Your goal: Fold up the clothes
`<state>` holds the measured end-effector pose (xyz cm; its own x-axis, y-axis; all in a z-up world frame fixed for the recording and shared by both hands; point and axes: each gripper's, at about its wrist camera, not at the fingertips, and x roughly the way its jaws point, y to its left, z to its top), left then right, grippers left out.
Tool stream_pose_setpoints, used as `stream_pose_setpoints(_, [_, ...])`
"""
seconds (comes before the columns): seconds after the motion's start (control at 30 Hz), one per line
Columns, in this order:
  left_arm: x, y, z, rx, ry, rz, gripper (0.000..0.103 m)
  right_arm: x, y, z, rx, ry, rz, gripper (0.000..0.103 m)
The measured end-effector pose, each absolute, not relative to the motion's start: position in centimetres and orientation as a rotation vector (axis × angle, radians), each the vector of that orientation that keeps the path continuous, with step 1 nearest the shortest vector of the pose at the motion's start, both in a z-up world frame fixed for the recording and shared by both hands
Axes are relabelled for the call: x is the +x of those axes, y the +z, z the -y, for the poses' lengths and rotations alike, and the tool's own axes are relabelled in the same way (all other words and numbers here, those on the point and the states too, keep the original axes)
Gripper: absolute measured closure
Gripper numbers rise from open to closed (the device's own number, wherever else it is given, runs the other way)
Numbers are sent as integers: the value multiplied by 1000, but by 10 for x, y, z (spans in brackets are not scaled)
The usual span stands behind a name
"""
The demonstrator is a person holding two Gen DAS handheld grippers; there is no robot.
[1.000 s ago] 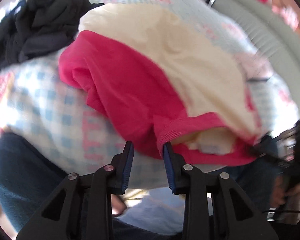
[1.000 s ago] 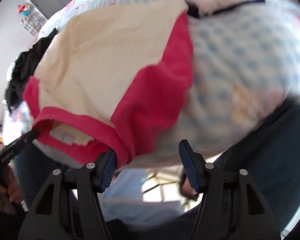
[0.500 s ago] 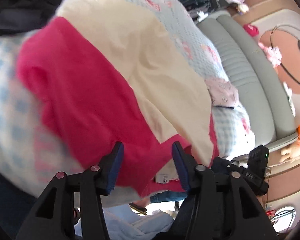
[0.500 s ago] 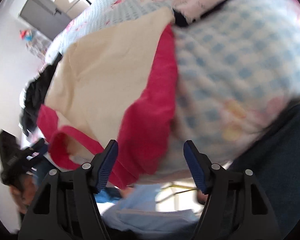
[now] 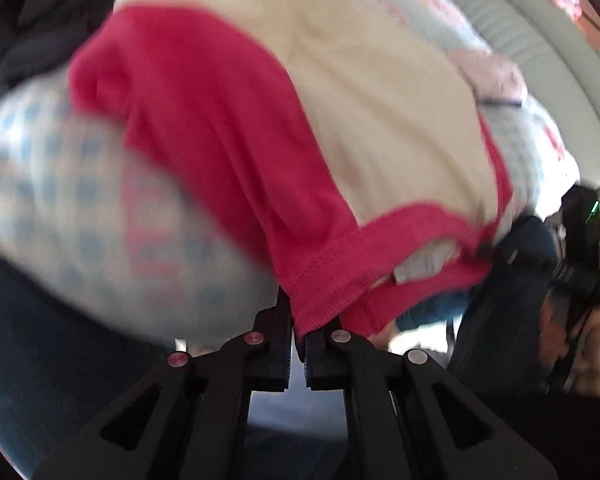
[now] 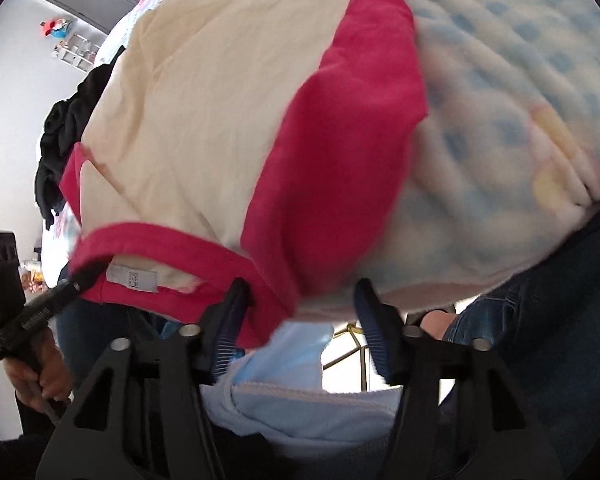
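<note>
A: Where do we stand? The cream-and-pink shirt lies spread on the checked blanket over the bed, its collar end hanging off the near edge toward us.

B: Our left gripper has its fingers drawn nearly together on the ribbed pink edge by the collar, so we have that corner pinched. Our right gripper stands with fingers wide apart; the other pink shoulder edge droops between them, but nothing is clamped there.

A: Then we judge the step in hand to be taking the second corner. We should close the right fingers on the ribbed band itself, not the loose sleeve cloth, and match the left side's height so the shirt hangs even.

B: And take only the shirt. The blanket sits right behind the pink edge, and the light blue cloth lies just below our right fingers; either could get caught.

A: Agreed. The dark clothes heaped at the far side are well apart, so we have room to lift and fold over.
</note>
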<state>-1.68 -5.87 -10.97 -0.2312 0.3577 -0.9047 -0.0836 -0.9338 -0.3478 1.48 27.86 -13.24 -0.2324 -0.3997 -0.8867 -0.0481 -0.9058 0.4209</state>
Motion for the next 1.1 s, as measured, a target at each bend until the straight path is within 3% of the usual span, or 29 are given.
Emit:
stream_pose_setpoints(0.13, [-7,-110,68,-1735,2164,391,96,19,-115,-296,1709,-2281,611,38])
stream_pose_setpoints(0.2, [-7,-105,82,-1690,2134,490,88,18,-112,-312,1651,-2274,760,35])
stream_pose_setpoints(0.27, [-9,-101,101,-1625,2120,638,61,15,-118,-323,1662,-2270,871,35])
stream_pose_setpoints(0.3, [-11,-99,111,-1584,2117,721,57,13,-121,-326,1676,-2279,894,35])
stream_pose_setpoints(0.37, [-14,-96,130,-1510,2109,868,57,6,-130,-326,1716,-2302,869,36])
stream_pose_setpoints(0.63, [-35,-106,144,-1544,2154,951,56,-3,-148,-289,1791,-2235,718,39])
stream_pose_setpoints(0.7, [-38,-118,141,-1599,2164,915,51,-3,-149,-285,1775,-2183,730,50])
stream_pose_setpoints(0.77, [-38,-126,133,-1653,2205,842,49,-3,-146,-278,1743,-2144,693,52])
stream_pose_setpoints(0.9, [-36,-127,134,-1733,2278,734,65,-5,-153,-272,1823,-2175,555,54])
stream_pose_setpoints(1.03, [-30,-126,154,-1751,2265,781,66,-2,-167,-277,1910,-2142,546,54])
stream_pose_setpoints(1.1, [-27,-125,163,-1678,2200,896,63,-2,-163,-284,1871,-2153,608,53])
